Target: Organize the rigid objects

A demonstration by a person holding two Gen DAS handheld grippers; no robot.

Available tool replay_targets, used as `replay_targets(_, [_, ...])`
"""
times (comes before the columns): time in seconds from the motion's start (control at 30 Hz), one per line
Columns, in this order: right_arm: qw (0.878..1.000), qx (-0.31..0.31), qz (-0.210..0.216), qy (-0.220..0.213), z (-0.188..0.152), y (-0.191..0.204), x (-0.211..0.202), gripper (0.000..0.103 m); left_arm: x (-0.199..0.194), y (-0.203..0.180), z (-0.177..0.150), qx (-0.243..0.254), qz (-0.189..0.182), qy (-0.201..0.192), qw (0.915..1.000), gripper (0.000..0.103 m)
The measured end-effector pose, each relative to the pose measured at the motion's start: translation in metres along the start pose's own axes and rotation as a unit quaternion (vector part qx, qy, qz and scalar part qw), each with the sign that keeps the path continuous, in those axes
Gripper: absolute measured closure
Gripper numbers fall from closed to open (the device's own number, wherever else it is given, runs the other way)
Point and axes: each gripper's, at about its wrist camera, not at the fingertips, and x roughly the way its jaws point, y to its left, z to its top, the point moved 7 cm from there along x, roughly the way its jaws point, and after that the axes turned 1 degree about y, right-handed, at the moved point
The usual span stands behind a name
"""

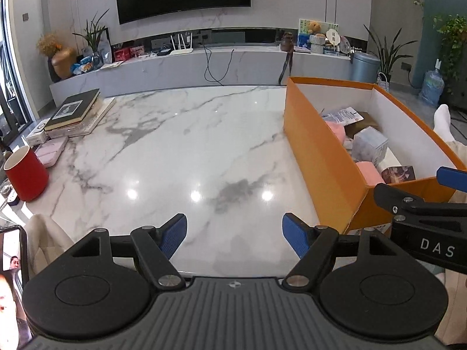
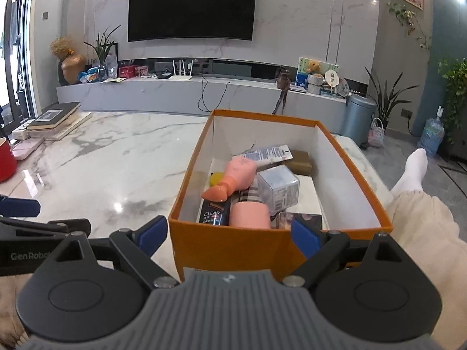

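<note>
An orange cardboard box (image 2: 233, 245) stands on the marble table (image 2: 116, 157), also in the left wrist view (image 1: 318, 157). Inside lie a pink bottle (image 2: 238, 175), a pink cup (image 2: 249, 215), a black CLEAR bottle (image 2: 214, 213), a clear cube box (image 2: 278, 188), a white tube (image 2: 268, 153) and a brown box (image 2: 299, 159). My right gripper (image 2: 230, 234) is open and empty, just before the box's near wall. My left gripper (image 1: 235, 234) is open and empty over the bare table near its front edge, left of the box.
A red mug (image 1: 26, 172), a pink case (image 1: 51, 151) and stacked books (image 1: 74, 110) sit at the table's left. A phone (image 1: 11, 285) is at the lower left. A person's leg (image 2: 414, 204) lies right of the box. A TV console stands behind.
</note>
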Motion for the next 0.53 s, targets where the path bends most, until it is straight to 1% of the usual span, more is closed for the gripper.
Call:
replay_targets(0.27, [1.000, 0.000, 0.000, 0.001, -0.0009, 0.0007, 0.0003, 0.013, -0.0010, 0.0026, 0.0001, -0.003, 0.001, 0.001, 1.0000, 0.015])
replay_targets(0.53, [1.000, 0.005, 0.001, -0.005, -0.0007, -0.0011, -0.0051, 0.013, -0.0083, 0.0031, 0.0014, -0.005, 0.002, -0.008, 1.0000, 0.015])
